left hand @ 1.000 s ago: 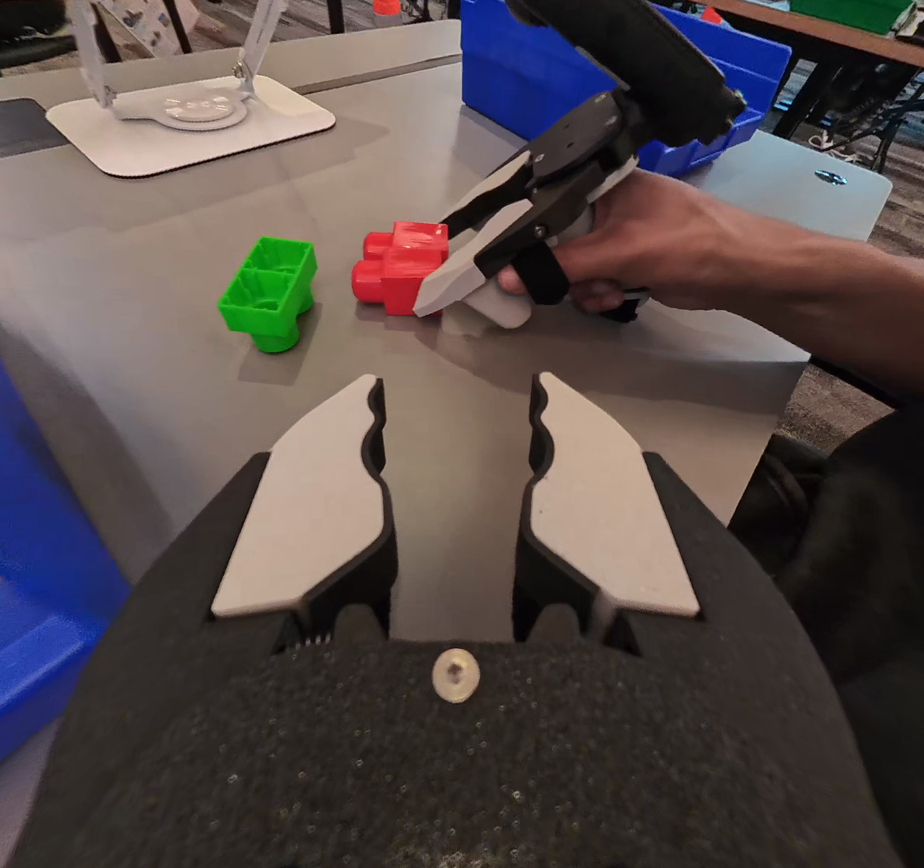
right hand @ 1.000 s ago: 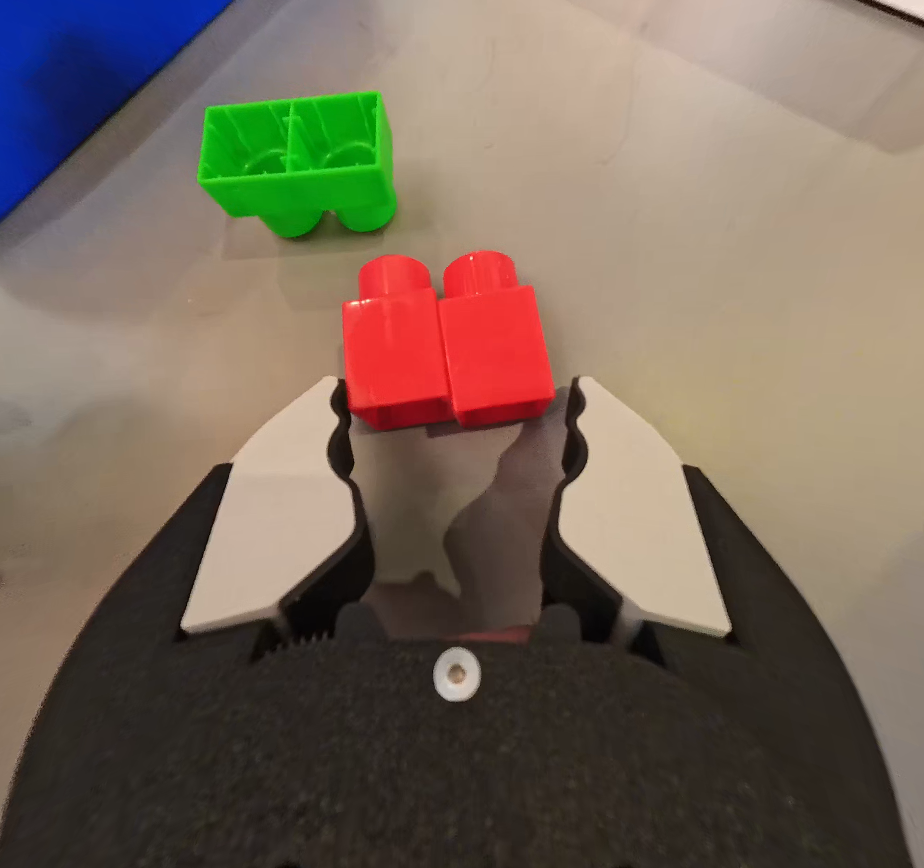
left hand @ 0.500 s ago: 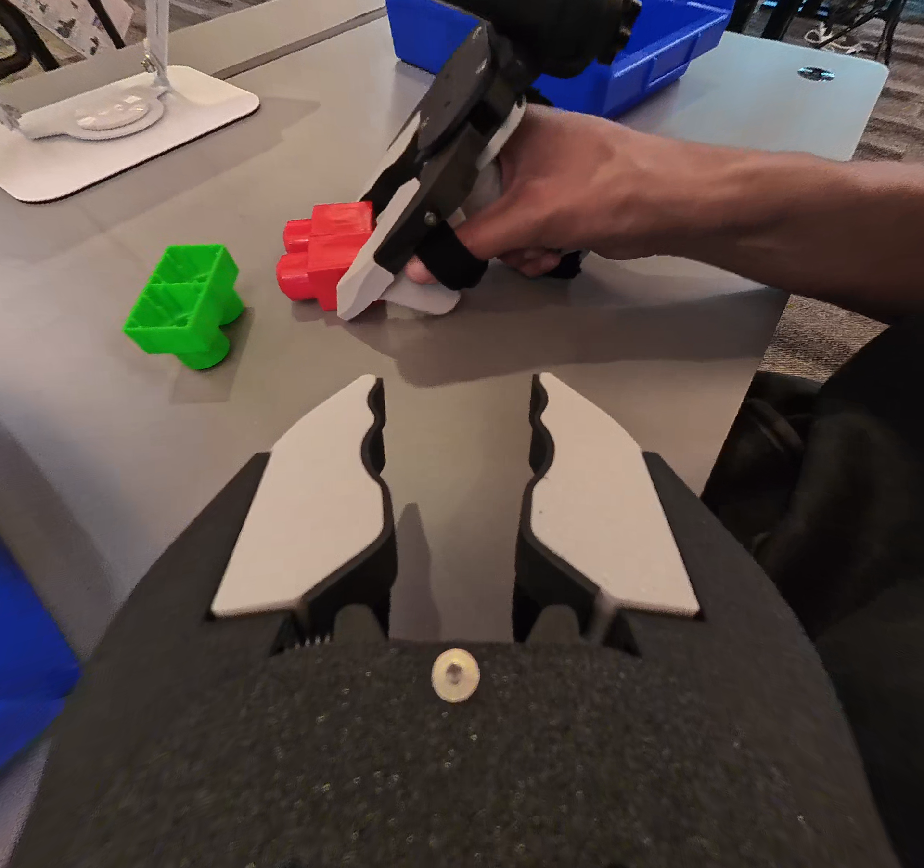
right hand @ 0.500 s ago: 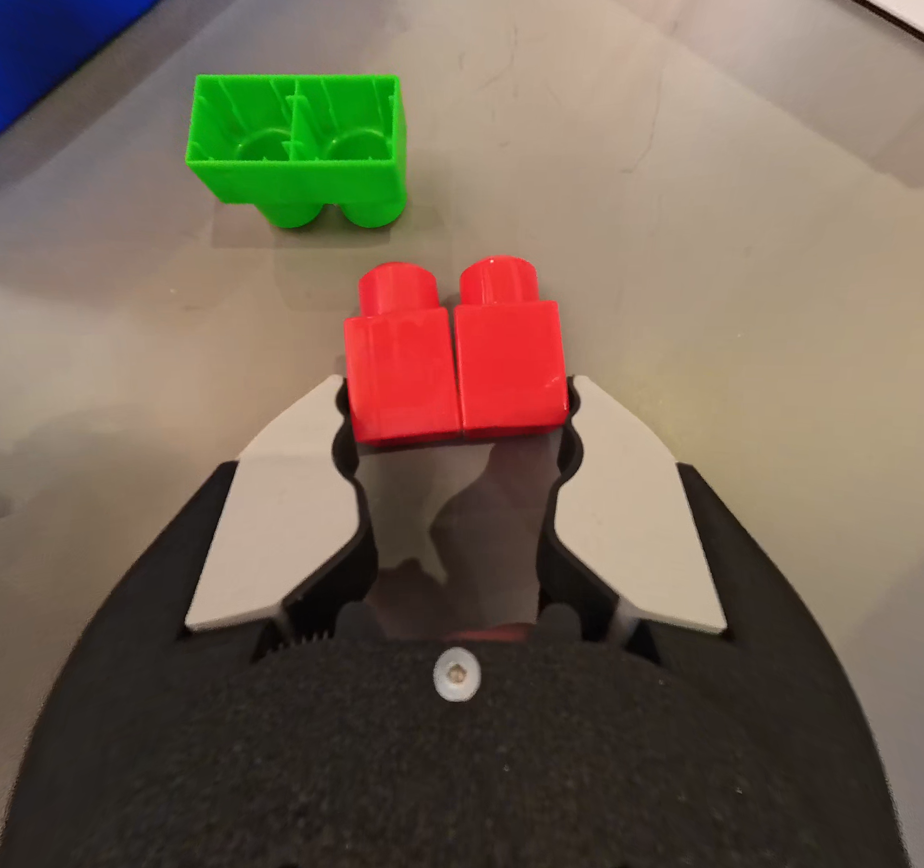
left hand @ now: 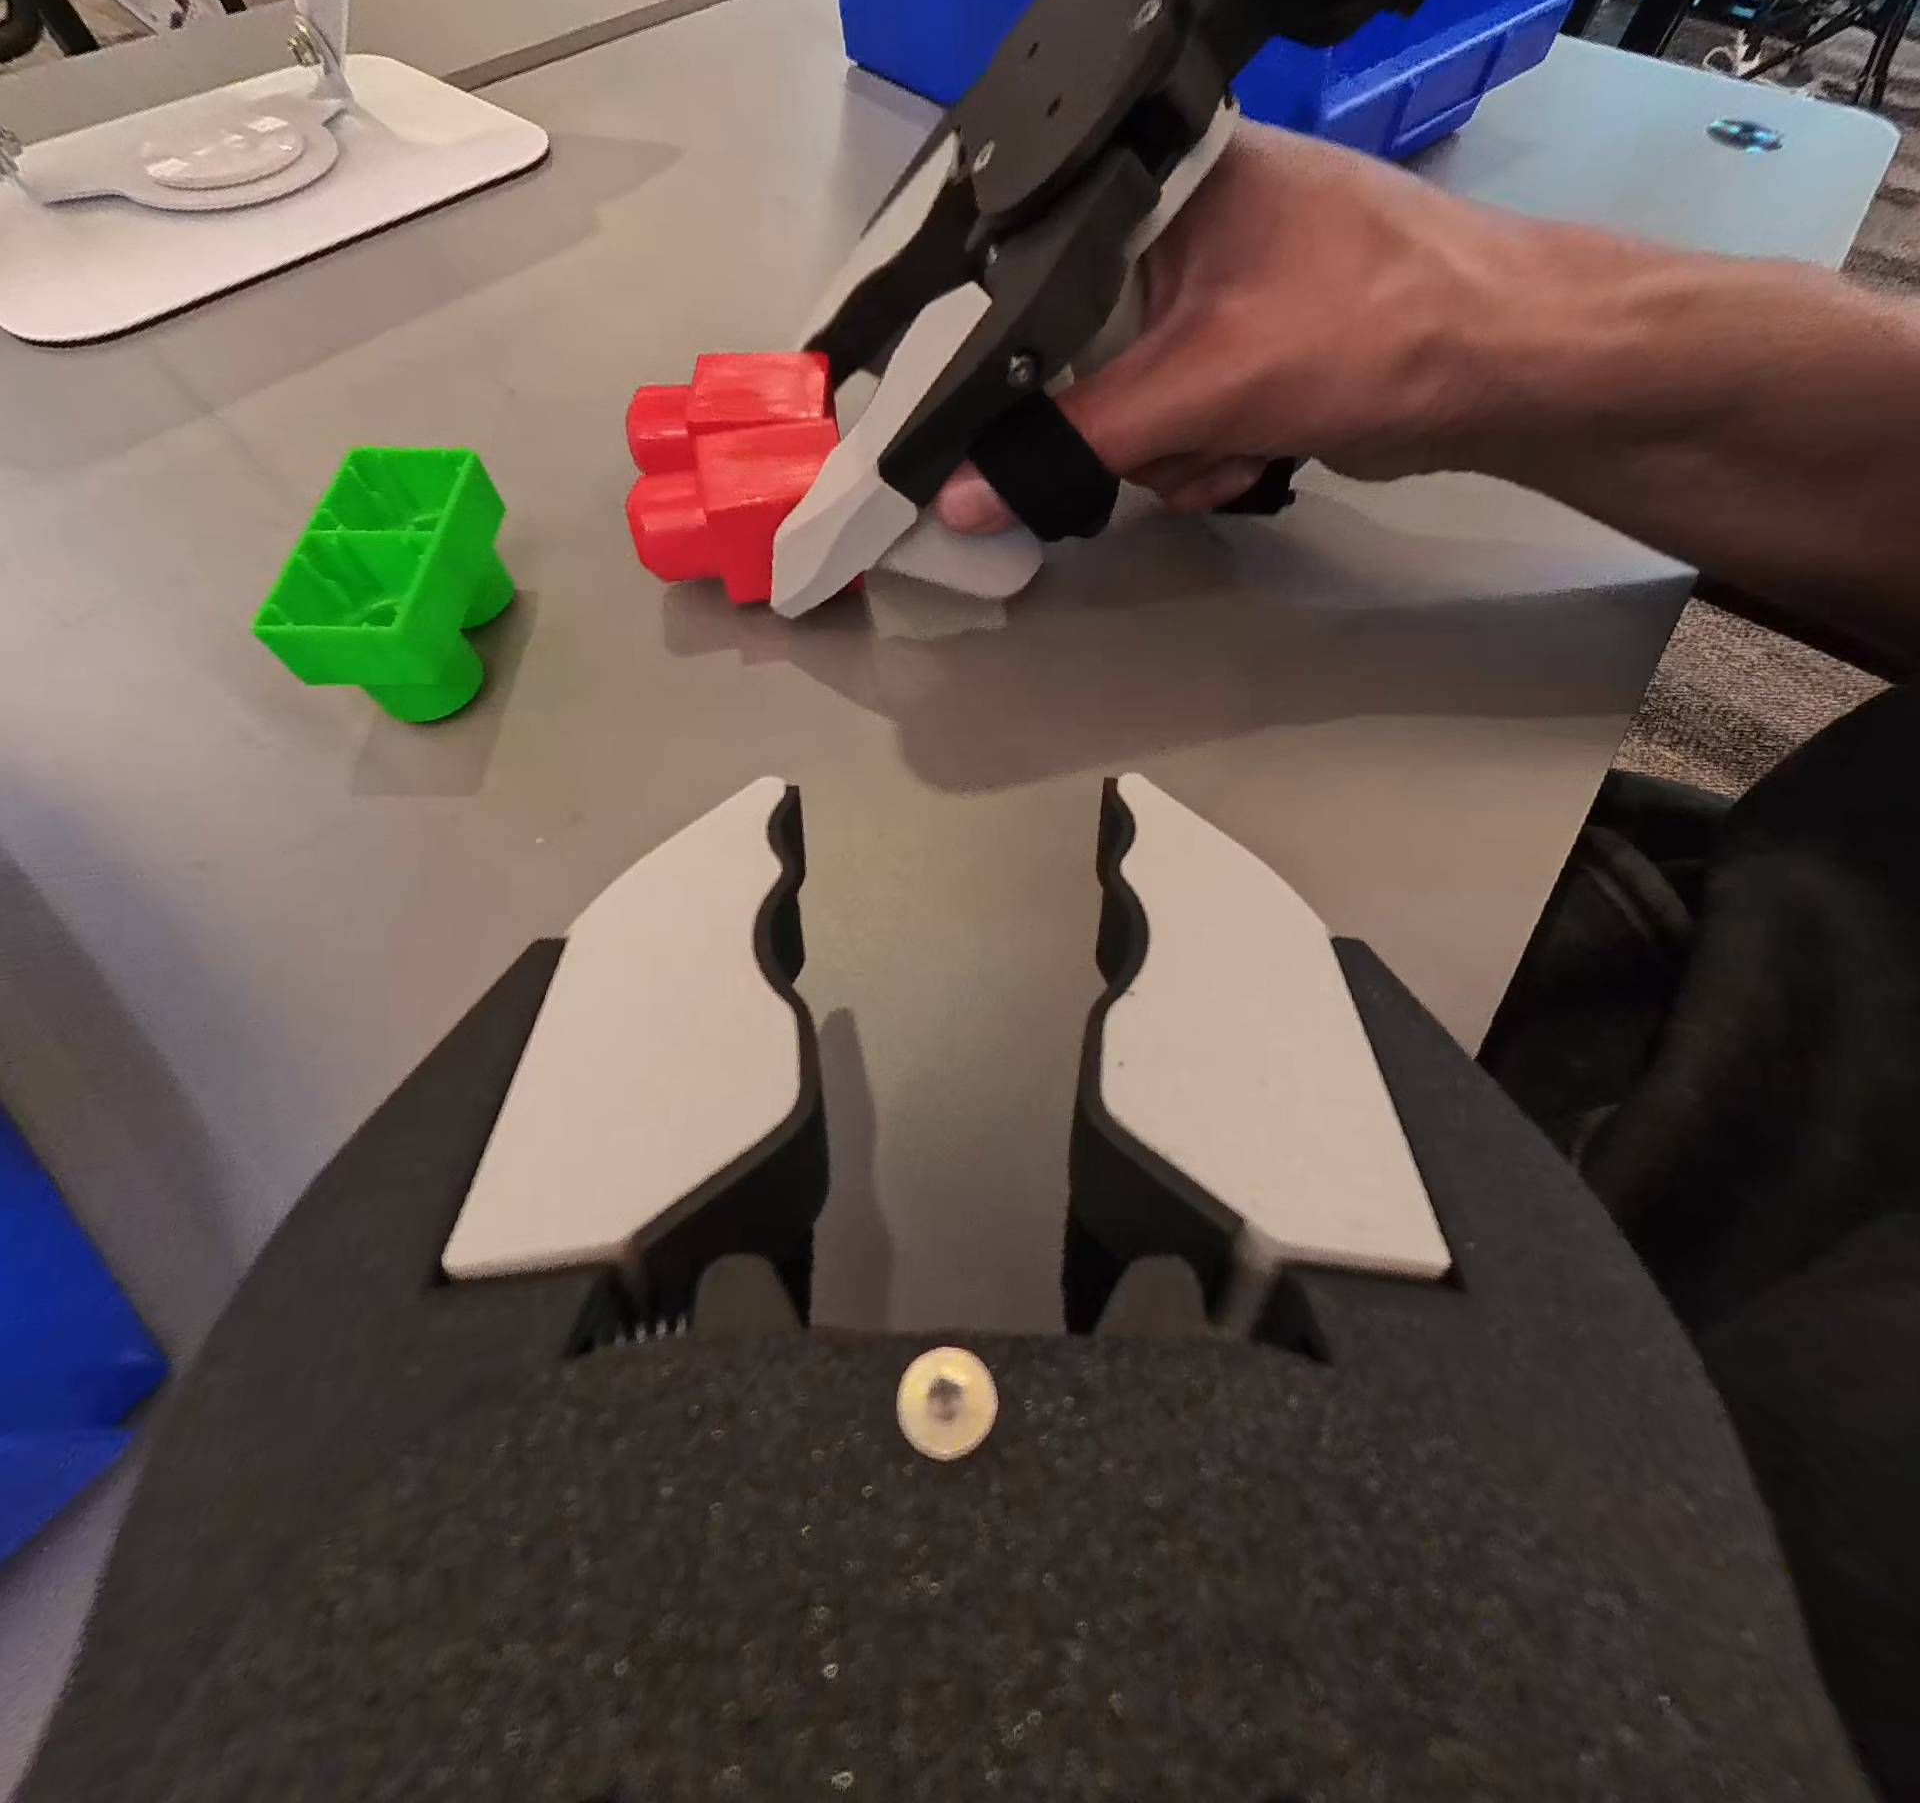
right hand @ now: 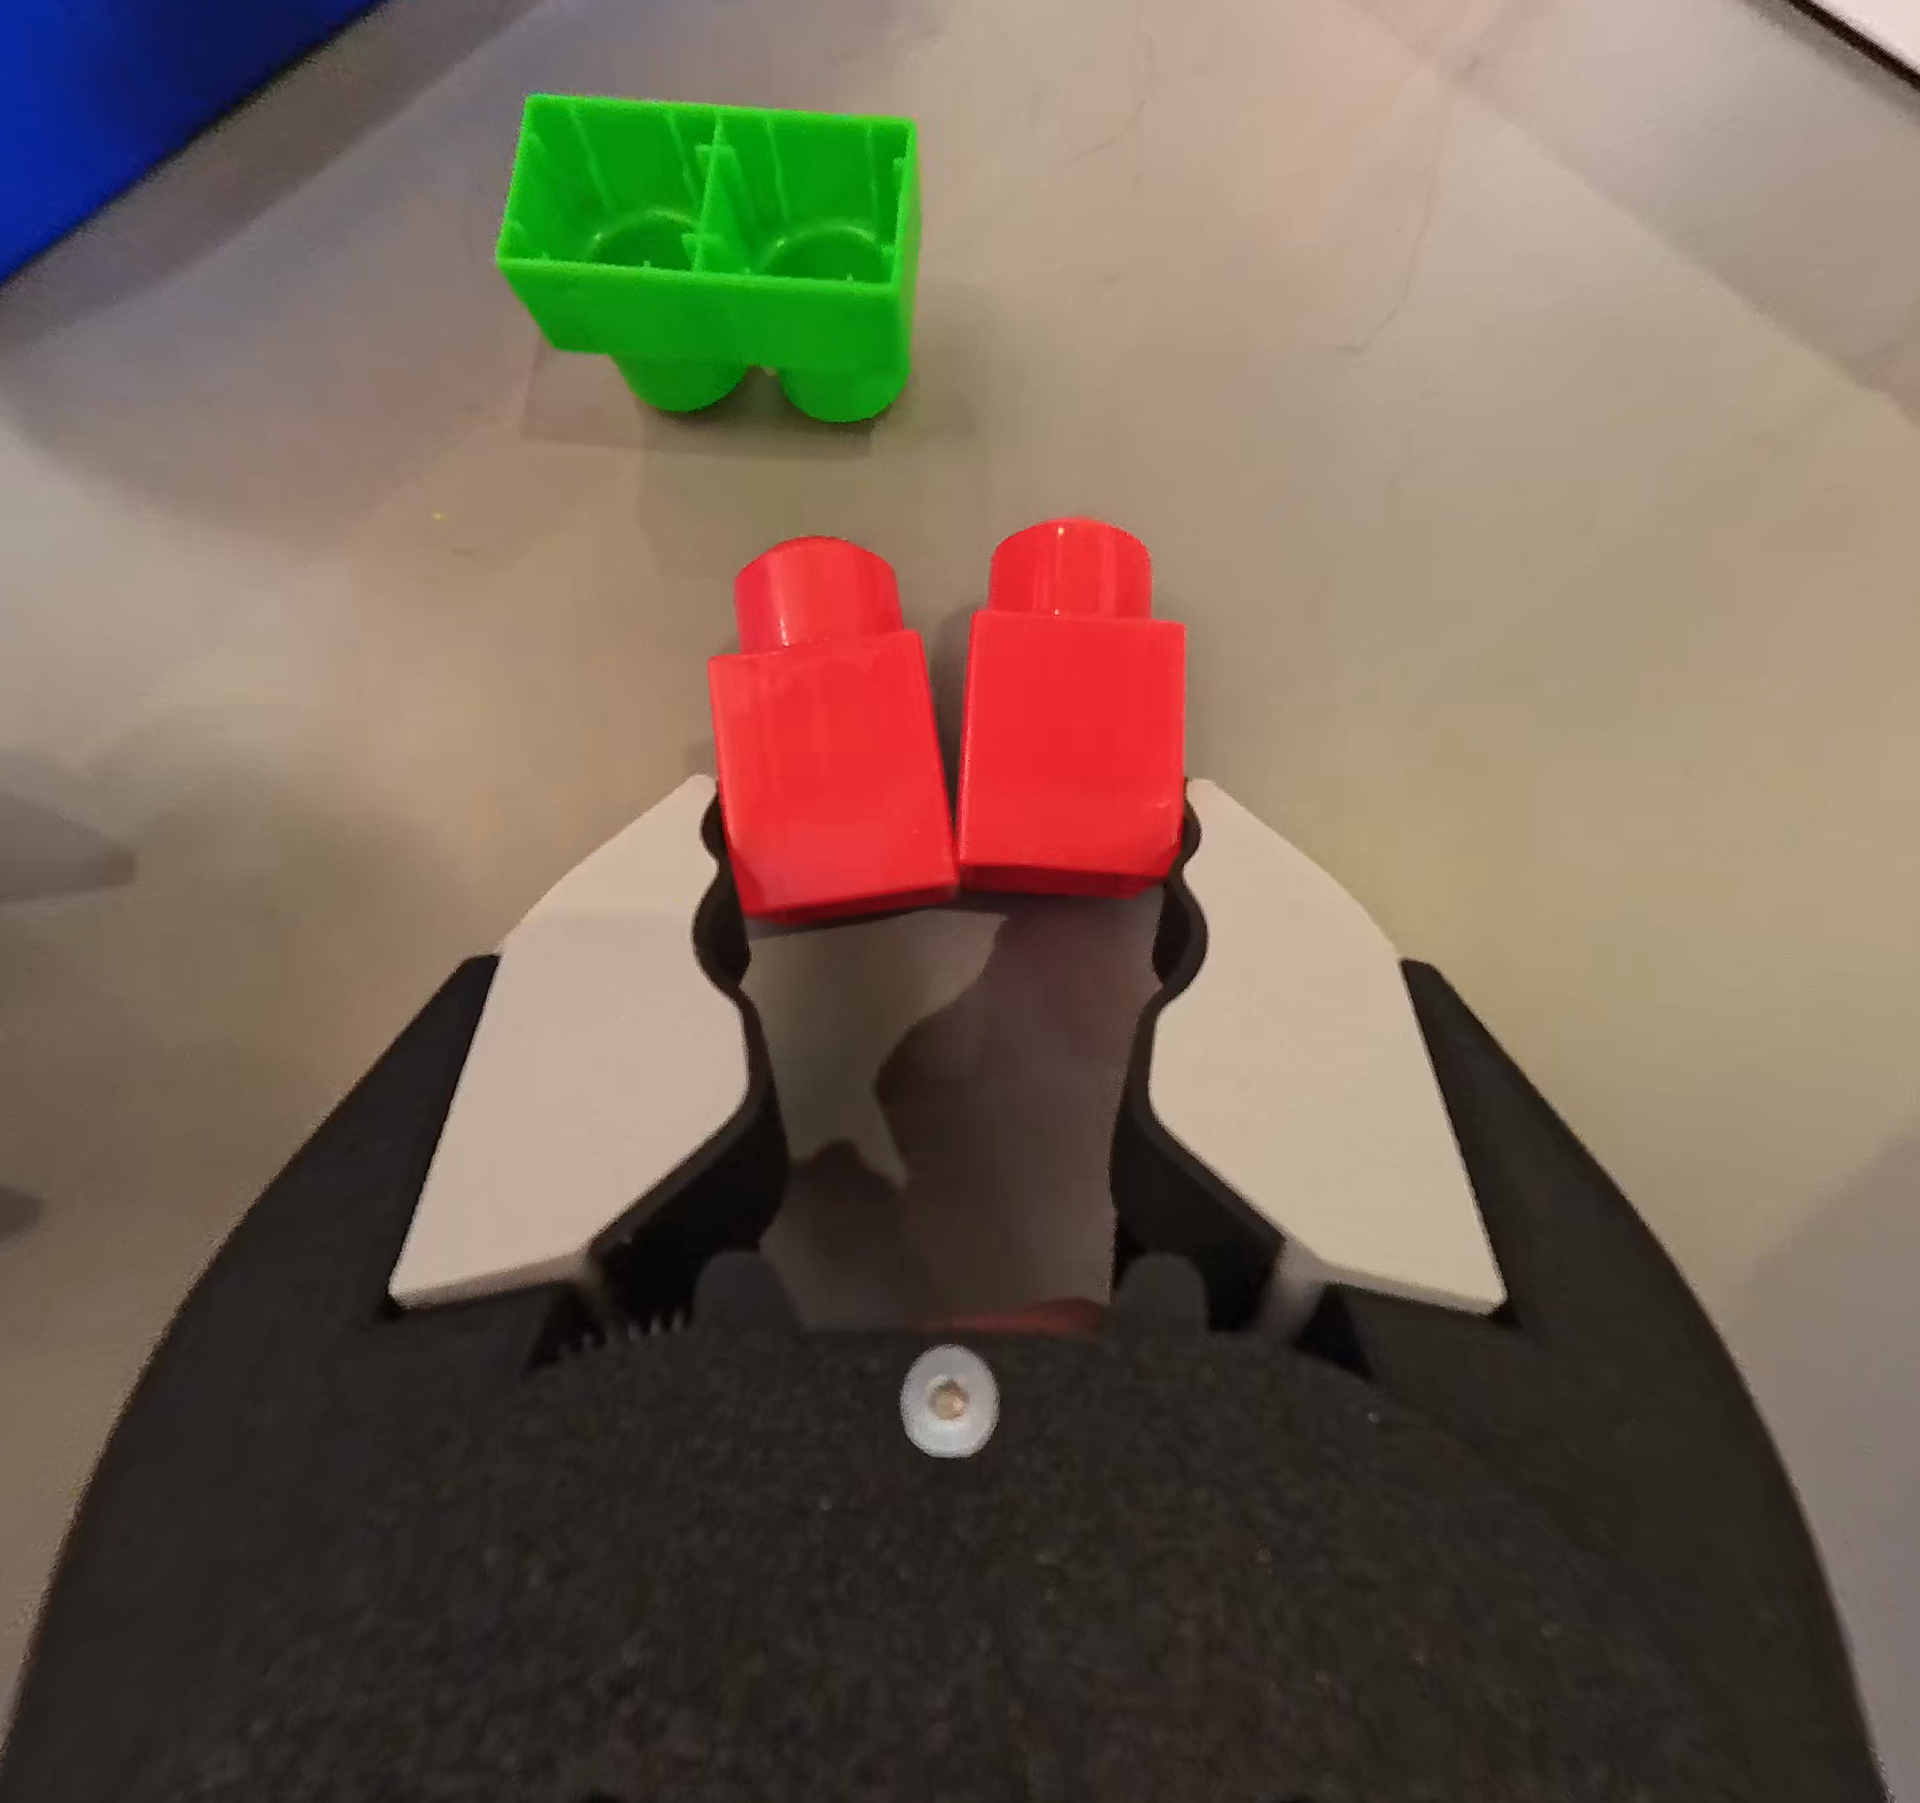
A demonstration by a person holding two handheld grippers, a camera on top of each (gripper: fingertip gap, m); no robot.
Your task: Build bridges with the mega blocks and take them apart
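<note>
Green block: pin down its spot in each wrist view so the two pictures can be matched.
Left wrist view: the green block stands at left of centre, studs down on the grey table.
Right wrist view: it sits at upper left of centre, hollow side up.
Shared landmark: the two red blocks lie nearby, between the right gripper's fingertips.

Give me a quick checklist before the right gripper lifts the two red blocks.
1. Right gripper flanks both red blocks, touching their outer sides: ok.
2. Firm clamp: cannot tell.
3. Red blocks parallel: not ok, they splay apart at the studs.
4. Green block apart from the reds, upside down on its studs: ok.
5. Left gripper open, empty, well back: ok.
6. Grey table around the blocks unobstructed: ok.
</note>
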